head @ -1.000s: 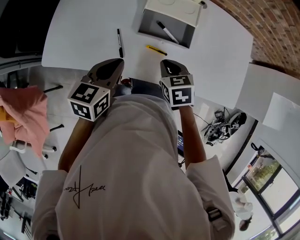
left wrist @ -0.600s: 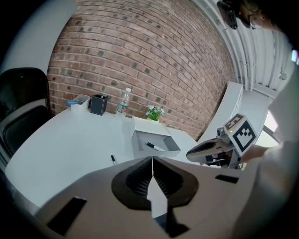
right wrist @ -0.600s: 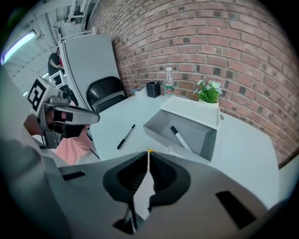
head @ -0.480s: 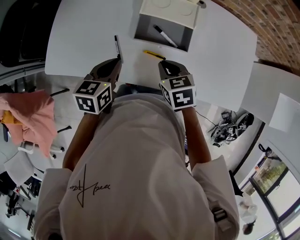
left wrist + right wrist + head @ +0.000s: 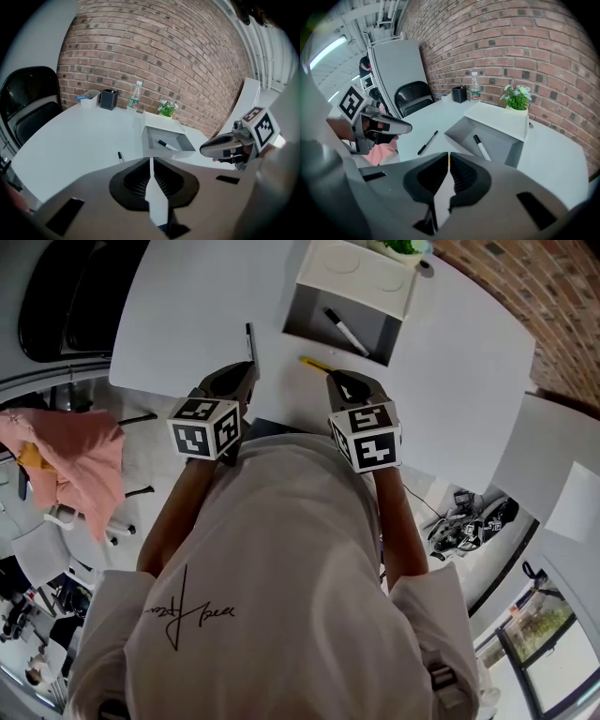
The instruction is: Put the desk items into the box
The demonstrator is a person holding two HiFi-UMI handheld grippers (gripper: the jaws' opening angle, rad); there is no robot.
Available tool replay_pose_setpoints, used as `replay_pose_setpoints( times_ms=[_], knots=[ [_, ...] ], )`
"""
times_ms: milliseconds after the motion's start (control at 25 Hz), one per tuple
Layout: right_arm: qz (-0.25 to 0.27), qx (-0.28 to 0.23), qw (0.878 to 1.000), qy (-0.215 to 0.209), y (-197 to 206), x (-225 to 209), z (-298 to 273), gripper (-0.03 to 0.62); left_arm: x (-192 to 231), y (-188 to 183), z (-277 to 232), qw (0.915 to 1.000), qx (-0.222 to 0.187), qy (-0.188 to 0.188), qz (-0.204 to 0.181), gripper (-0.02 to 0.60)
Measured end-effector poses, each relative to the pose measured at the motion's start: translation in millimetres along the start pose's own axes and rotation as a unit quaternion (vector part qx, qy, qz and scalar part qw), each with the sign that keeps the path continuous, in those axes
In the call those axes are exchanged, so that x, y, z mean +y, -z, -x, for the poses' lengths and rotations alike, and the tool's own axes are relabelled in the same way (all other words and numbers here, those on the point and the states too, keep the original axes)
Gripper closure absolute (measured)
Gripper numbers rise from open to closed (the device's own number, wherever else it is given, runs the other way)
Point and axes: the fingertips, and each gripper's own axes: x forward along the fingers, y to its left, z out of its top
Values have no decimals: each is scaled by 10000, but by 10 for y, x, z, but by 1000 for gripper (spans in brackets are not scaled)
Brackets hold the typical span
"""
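The person stood at the near edge of the white counter [image 5: 187, 306], a claw in each hand held low over that edge. The left claw [image 5: 246, 373] had its jaws pressed together with only a thin slit between them, and nothing was caught there; its own view showed the same at the tips [image 5: 151, 161]. The right claw [image 5: 341, 381] was likewise closed and empty [image 5: 448, 157].

The box [image 5: 314, 320] sat farther in on the counter, open side up, grey inside with a white flap behind it. One marker [image 5: 347, 331] with a black cap lay inside it, slanted across the floor; it showed in the left gripper view [image 5: 165, 145] and the right gripper view [image 5: 481, 146] as well.

Two items lay outside the box on the counter. A black pen [image 5: 251, 341] rested just ahead of the left claw, to the left of the box. A small yellow item [image 5: 317, 364] lay between the box and the right claw — near the claw's tip, not gripped.

At the counter's far side, against the brick wall [image 5: 164, 51], stood a clear bottle [image 5: 134, 96], a black holder [image 5: 108, 99] and a small green plant [image 5: 167, 108]. A black chair [image 5: 28, 103] stood off to the left.
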Motion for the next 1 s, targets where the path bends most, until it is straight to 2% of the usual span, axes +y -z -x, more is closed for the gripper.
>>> replay_pose_setpoints(
  times_ms=[440, 520, 1000],
  knots=[
    [-60, -342, 9982, -483, -43, -17, 8, 559, 167, 135, -150, 9962, 6, -846, 208, 573],
    [-60, -361, 9979, -544, -42, 0, 12, 559, 229, 203, -154, 9948, 97, -986, 243, 552],
    [-342, -328, 9977, -480, 33, -184, 48, 559, 465, 298, -497, 9895, 439, -1349, 263, 508]
  ],
)
